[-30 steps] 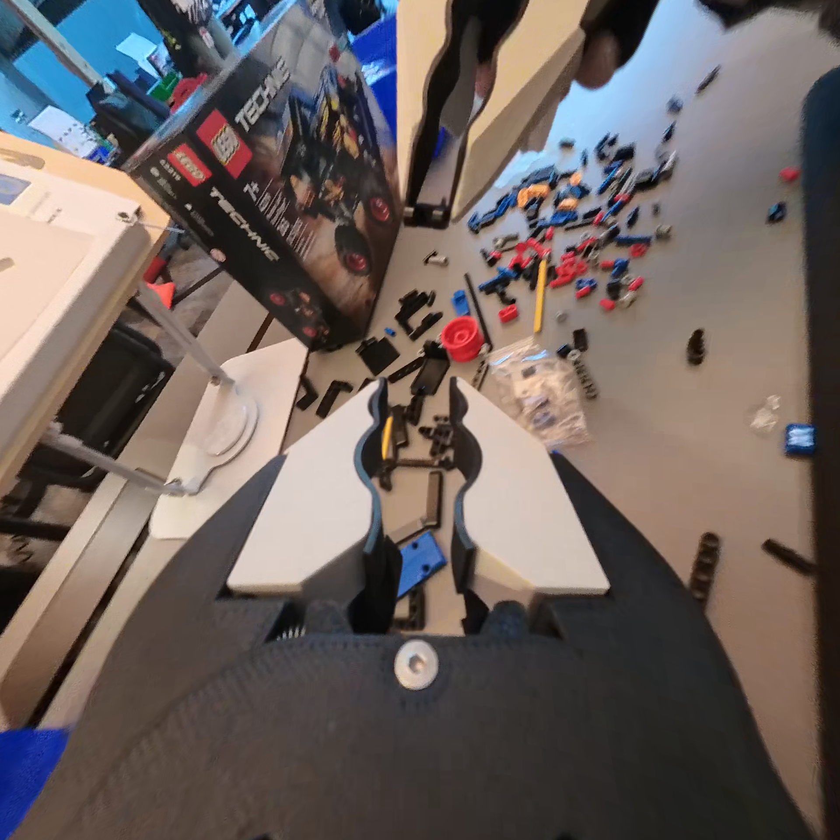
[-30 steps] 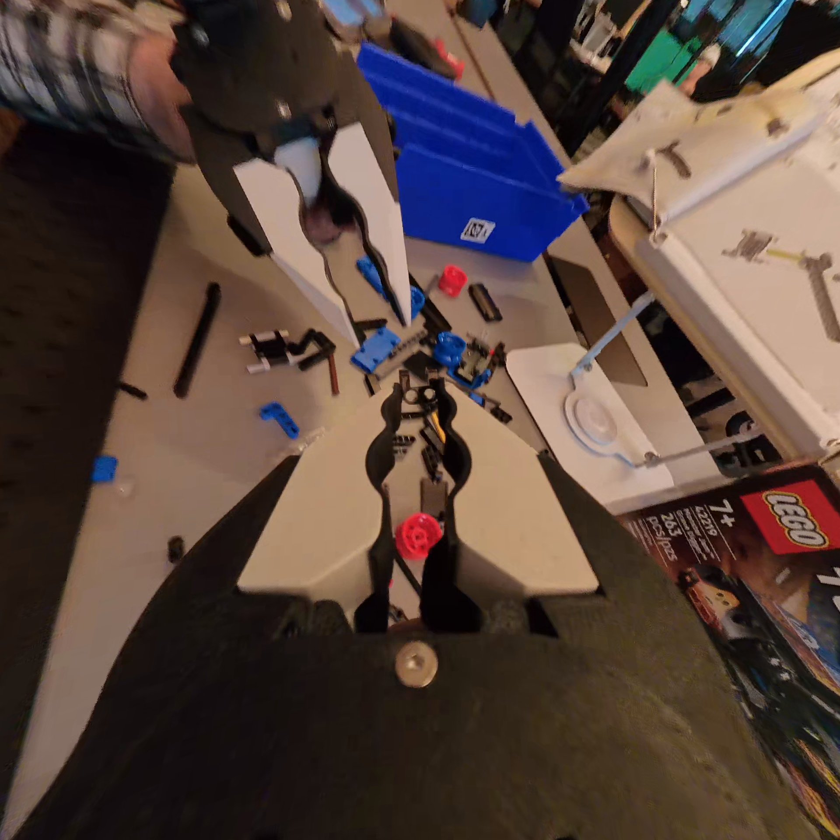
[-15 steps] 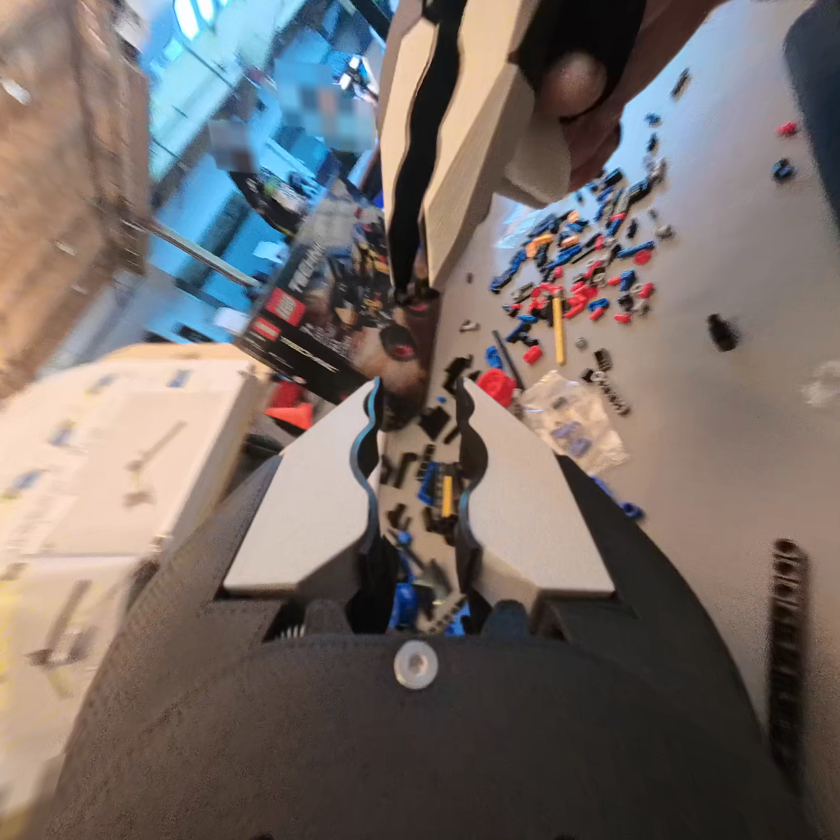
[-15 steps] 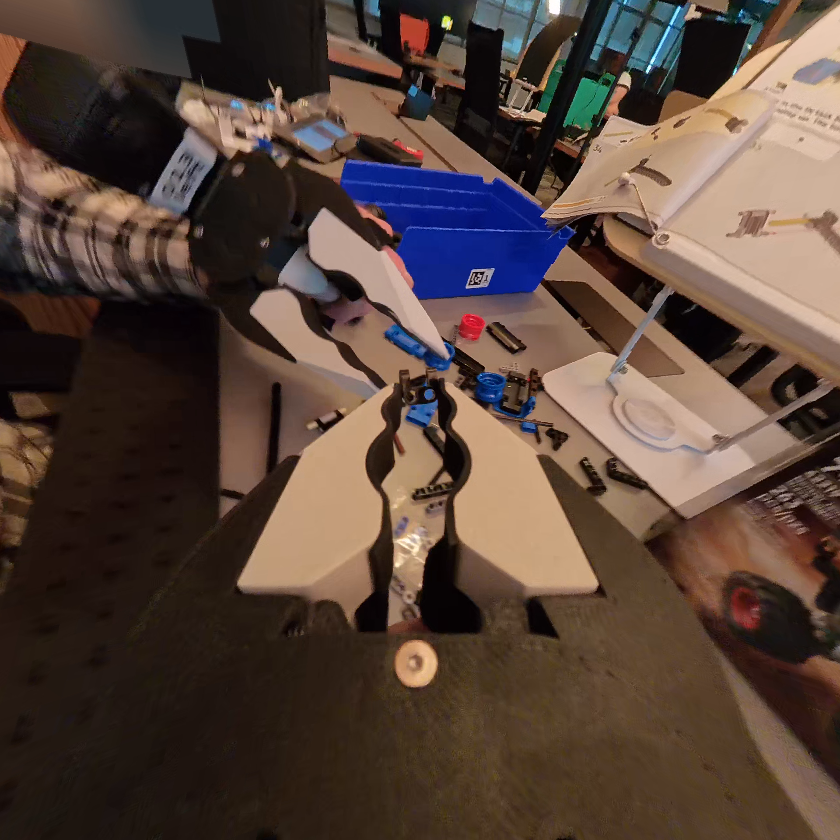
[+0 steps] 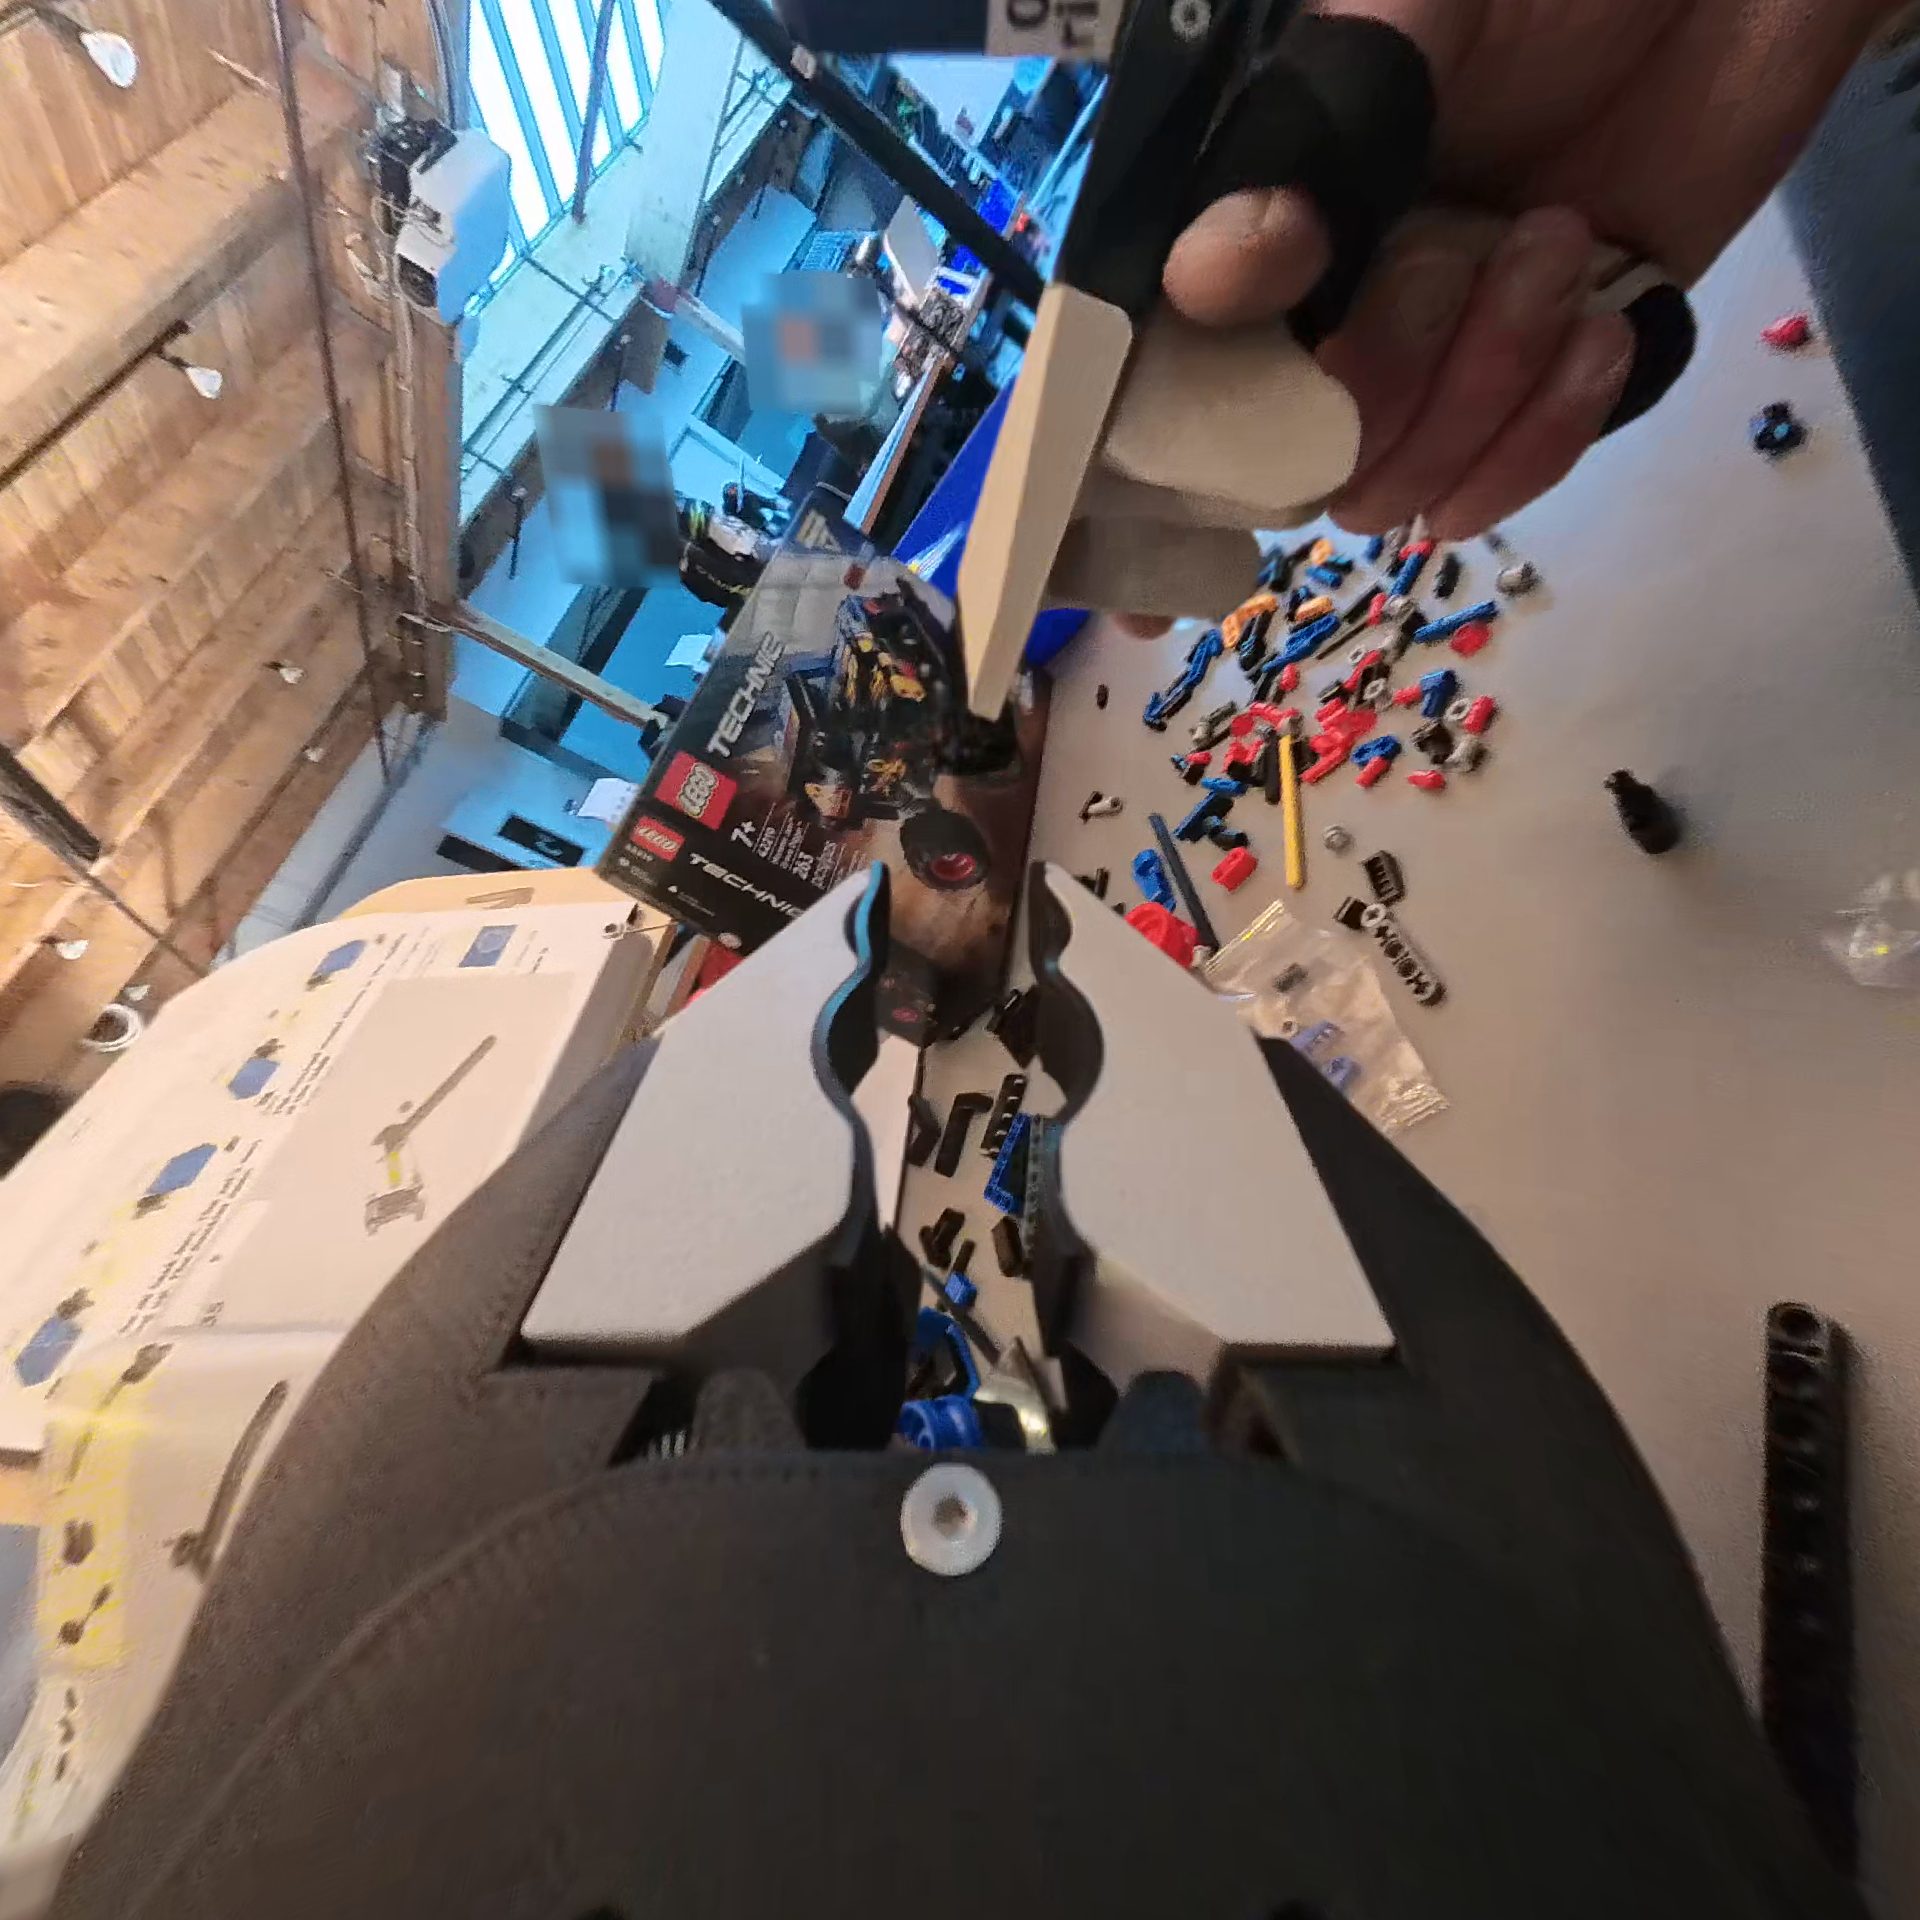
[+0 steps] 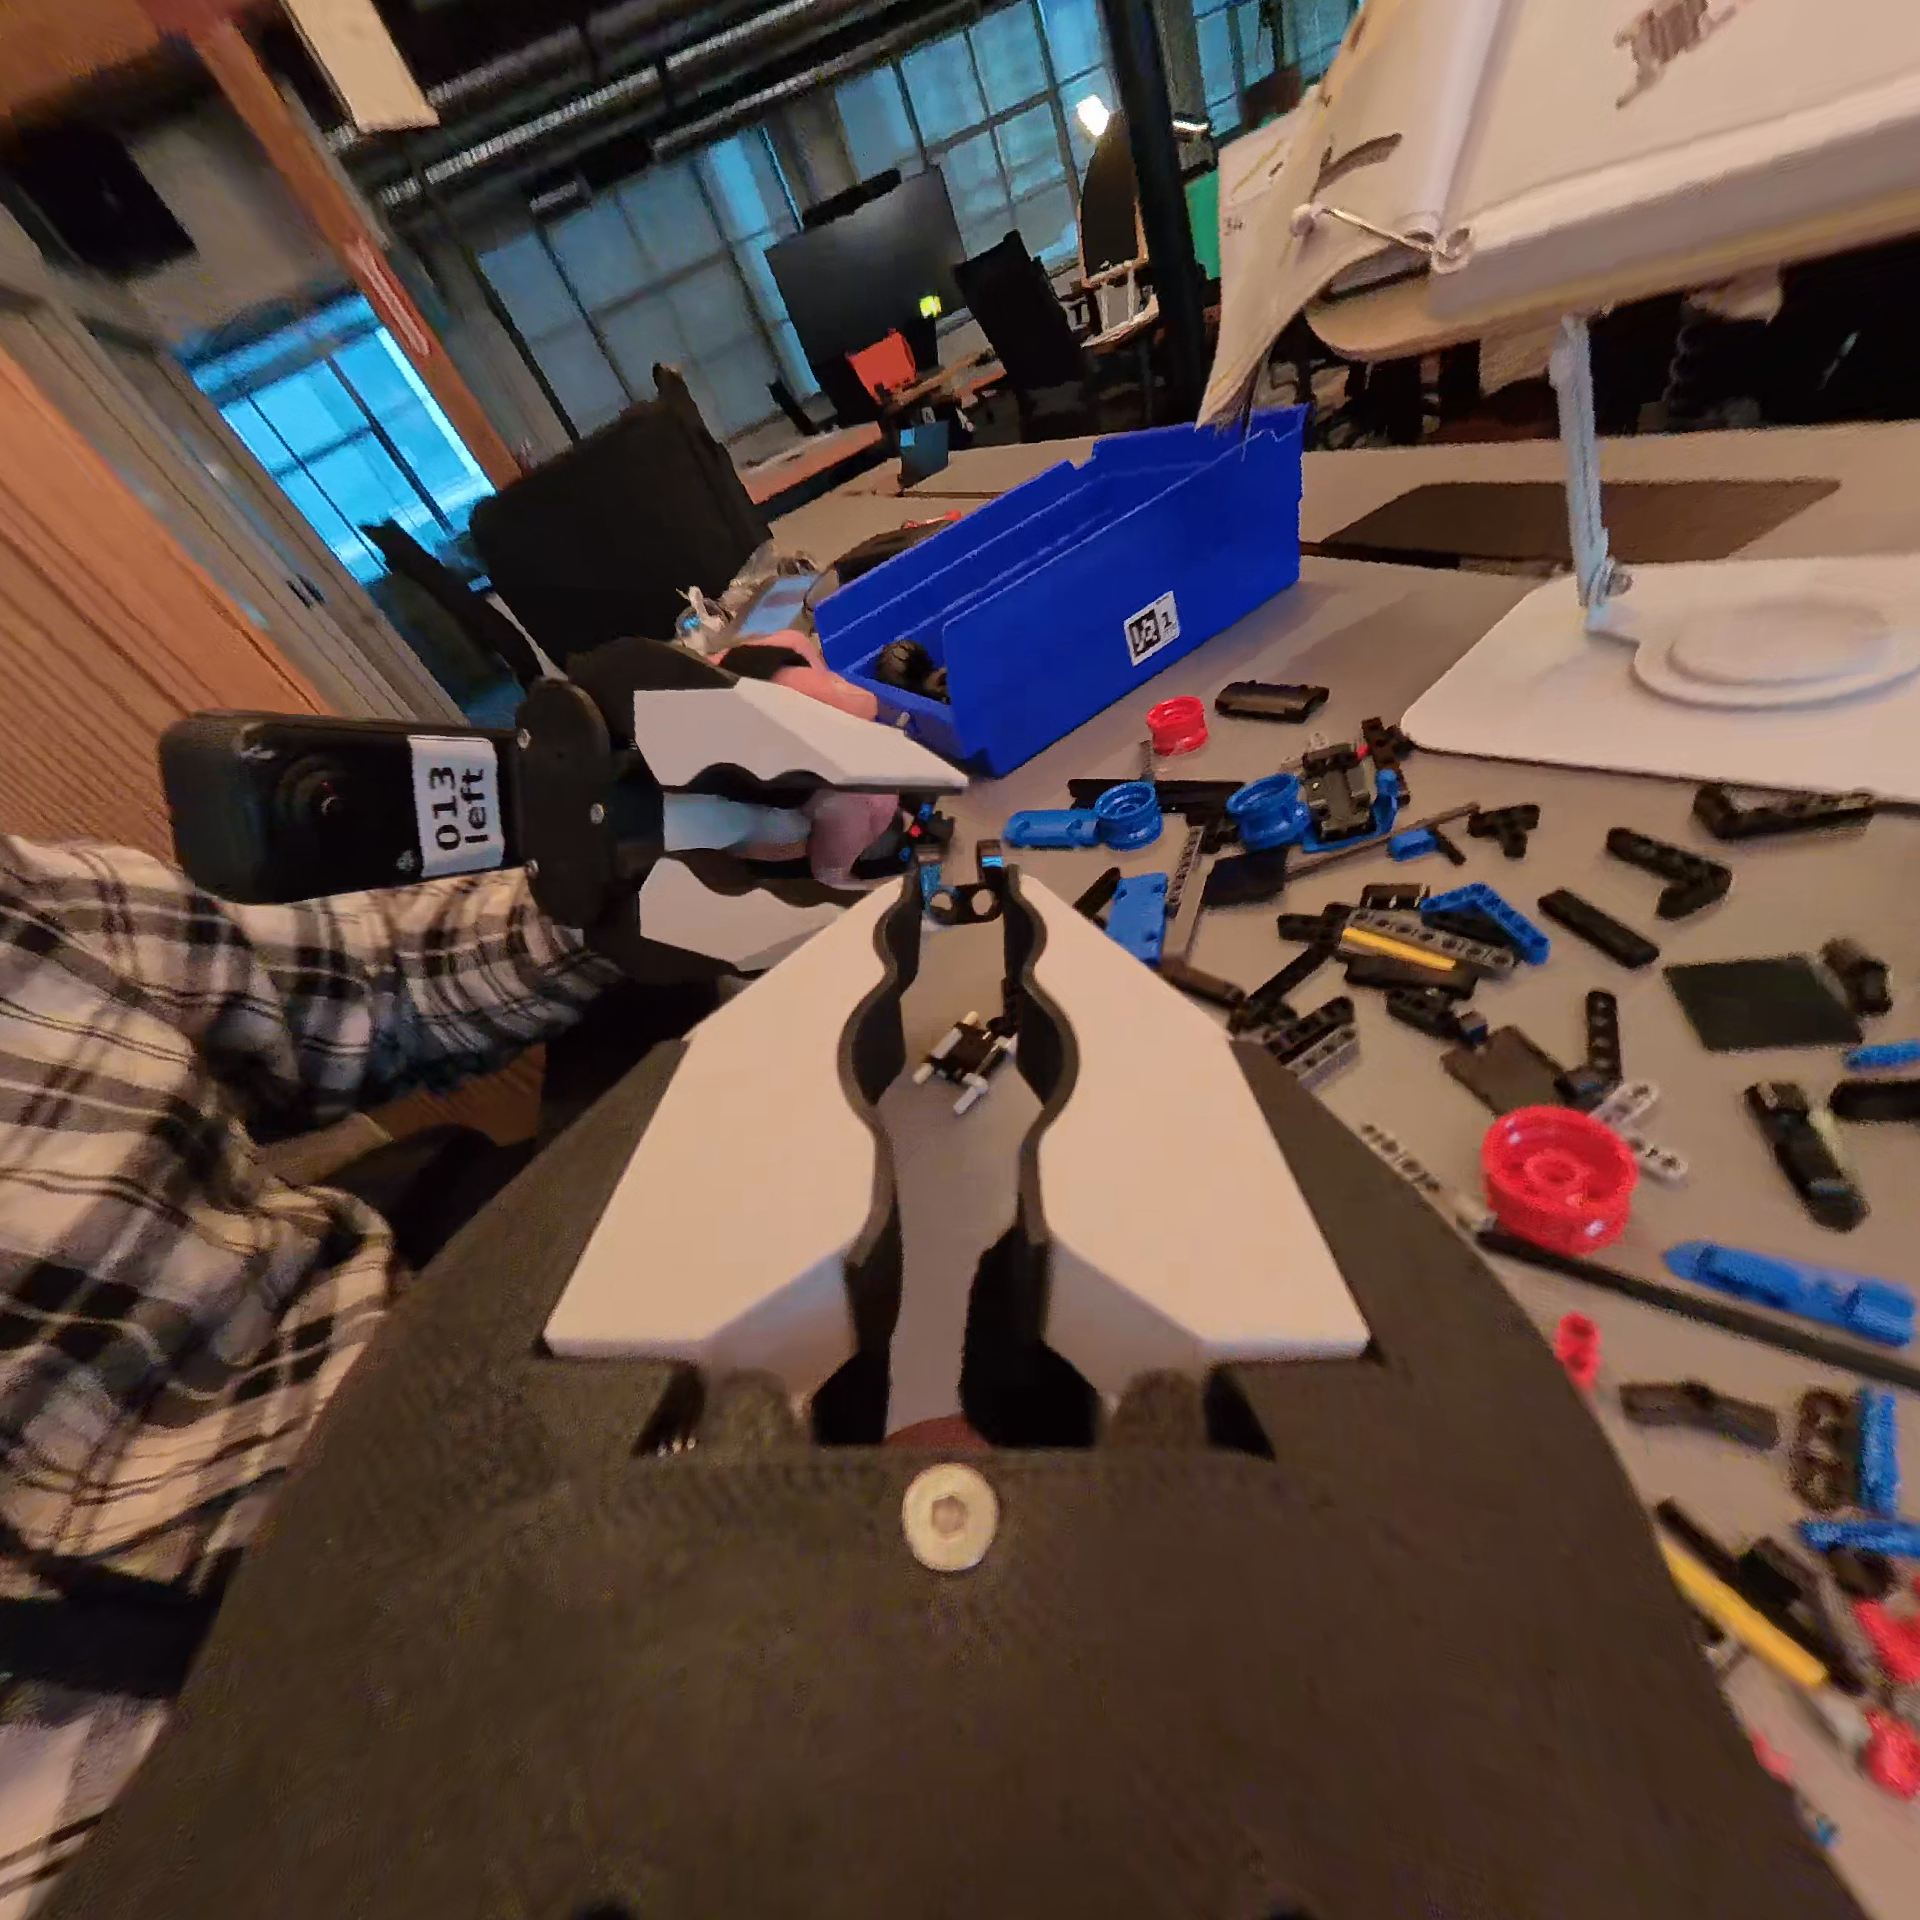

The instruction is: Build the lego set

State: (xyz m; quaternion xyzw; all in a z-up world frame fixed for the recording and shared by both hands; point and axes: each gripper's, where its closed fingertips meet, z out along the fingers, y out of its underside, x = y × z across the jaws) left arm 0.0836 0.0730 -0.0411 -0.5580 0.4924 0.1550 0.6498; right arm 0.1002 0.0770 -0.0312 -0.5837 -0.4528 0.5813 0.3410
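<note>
1. The right tongs [image 6: 961, 902] pinch a small black piece [image 6: 968, 900] at their tips, held above the worktop [image 6: 1558, 831].
2. The left tongs [image 5: 956, 888] stand spread with nothing between them; through the gap show the box [image 5: 831, 769] and loose black and blue parts on the worktop.
3. In the right wrist view the left tongs lie sideways just left of the held piece, tips toward it, gripped by a hand [image 6: 831, 821] in a plaid sleeve [image 6: 260, 1039].
4. In the left wrist view the right tongs hang tip-down from a hand [image 5: 1455, 260] above the box.
5. Loose parts are strewn over the worktop: a red wheel [image 6: 1556, 1174], two blue wheels [image 6: 1262, 808], a yellow axle [image 5: 1290, 805], and a clear bag [image 5: 1330, 1008].
6. A blue bin [image 6: 1091, 592] stands behind the parts, and an open booklet [image 5: 260, 1143] rests on a white stand [image 6: 1714, 665].
</note>
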